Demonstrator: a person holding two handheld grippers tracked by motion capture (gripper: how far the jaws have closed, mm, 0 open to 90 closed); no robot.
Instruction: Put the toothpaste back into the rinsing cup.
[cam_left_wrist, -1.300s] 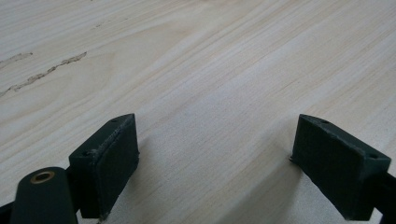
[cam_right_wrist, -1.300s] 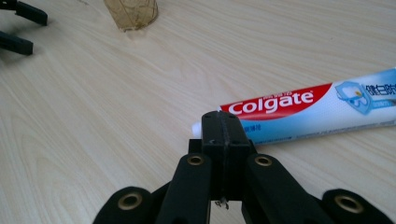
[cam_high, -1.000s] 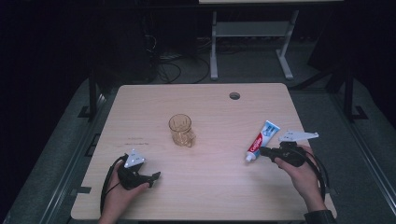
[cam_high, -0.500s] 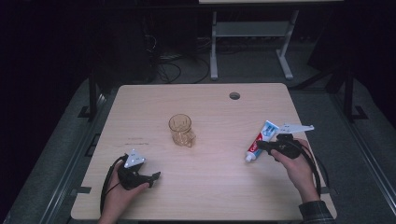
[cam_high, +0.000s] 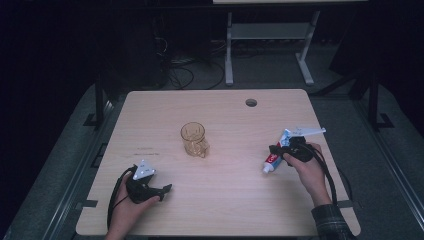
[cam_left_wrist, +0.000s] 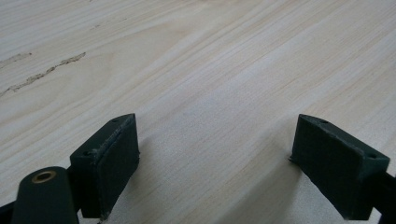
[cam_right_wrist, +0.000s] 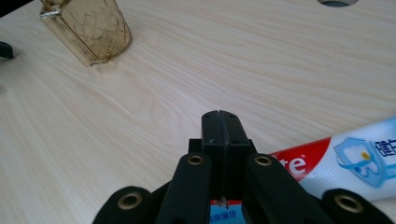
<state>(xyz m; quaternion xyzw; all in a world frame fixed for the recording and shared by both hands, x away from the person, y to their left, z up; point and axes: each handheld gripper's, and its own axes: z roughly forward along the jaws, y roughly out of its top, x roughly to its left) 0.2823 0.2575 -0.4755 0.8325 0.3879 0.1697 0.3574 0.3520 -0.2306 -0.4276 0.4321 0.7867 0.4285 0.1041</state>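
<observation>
**Closed right gripper above toothpaste tube, left gripper spread on bare wood**

Wooden table (cam_high: 225, 210), pale and broad, under both tools, with a round cable hole (cam_high: 251, 102) near its far edge, well beyond the right tool.

Amber glass mug (cam_high: 193, 139) near the table's middle, between the two tools and farther from the person than either; upright, handle toward the near side. In the right gripper view, up and to the left of the jaws (cam_right_wrist: 88, 30), well apart from them.

Left gripper (cam_high: 167, 188) low at the near left, held in the left hand (cam_high: 131, 212), resting on or just above the tabletop, tips pointing toward the table's middle. In the left gripper view (cam_left_wrist: 212, 163), jaws spread wide, only plain wood grain between the pads, nothing gripped.

Right gripper (cam_high: 272, 148) at the near right, in the right hand (cam_high: 308, 170), tips pointing toward the mug. In the right gripper view (cam_right_wrist: 223, 128), jaws pressed flat together, pads meeting along one seam, nothing pinched between them.

Toothpaste tube (cam_high: 276, 152), white, blue and red, lying on the table directly under and just beside the right tool, cap end toward the person. In the right gripper view (cam_right_wrist: 345, 163), stretching to the right of the closed jaws and passing beneath the tool's body; touching or not, cannot tell.
</observation>
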